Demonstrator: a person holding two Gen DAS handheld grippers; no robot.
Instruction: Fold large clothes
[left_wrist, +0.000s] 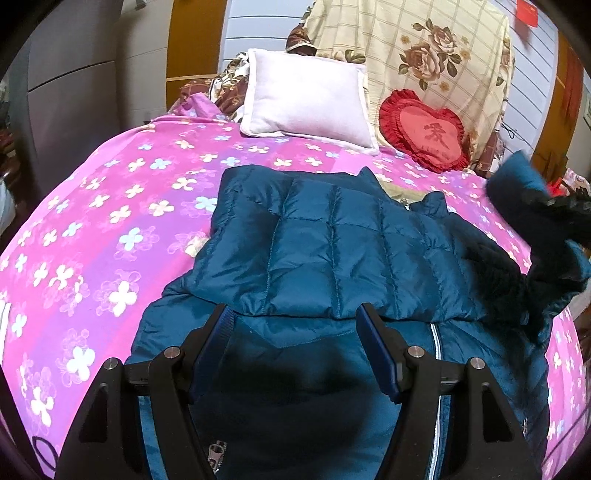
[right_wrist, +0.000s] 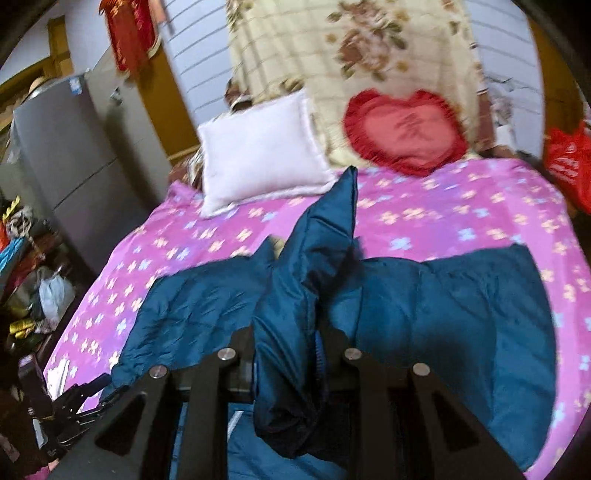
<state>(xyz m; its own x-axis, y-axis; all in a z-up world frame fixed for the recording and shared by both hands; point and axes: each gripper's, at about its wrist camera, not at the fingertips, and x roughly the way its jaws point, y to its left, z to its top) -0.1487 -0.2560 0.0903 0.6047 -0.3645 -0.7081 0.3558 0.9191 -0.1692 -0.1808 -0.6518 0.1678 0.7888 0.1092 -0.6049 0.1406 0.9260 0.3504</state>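
Right wrist view is smeared by motion, so we cannot read the stitching on the jacket (right_wrist: 424, 306) or the mark on the red heart cushion (right_wrist: 404, 133). Our right gripper (right_wrist: 286, 332) is clamped on a bunched sleeve (right_wrist: 314, 251) of the jacket, which rises between the fingers and hides their tips; the sleeve's lower end hangs dark and shapeless near the bottom edge. At the near left, a black tool with metal parts is cut off by the frame.

Left wrist view is sharper. Our left gripper (left_wrist: 295, 321) is spread wide with nothing between its fingers, hovering over the jacket's (left_wrist: 332, 240) near part, just short of a folded-over quilted panel. We cannot tell whether the tips touch the fabric. At the far right the raised sleeve (left_wrist: 517, 184) and the other tool blur together.

The jacket lies across the middle of a bed with a pink flowered sheet (left_wrist: 110, 221). At the far end a white pillow (left_wrist: 306, 99) and the heart cushion (left_wrist: 424, 133) lean against a cream rose-patterned cloth (left_wrist: 424, 48). A grey fridge (right_wrist: 62, 147) stands at the far left, with piled clutter (right_wrist: 26, 277) nearer on the left.
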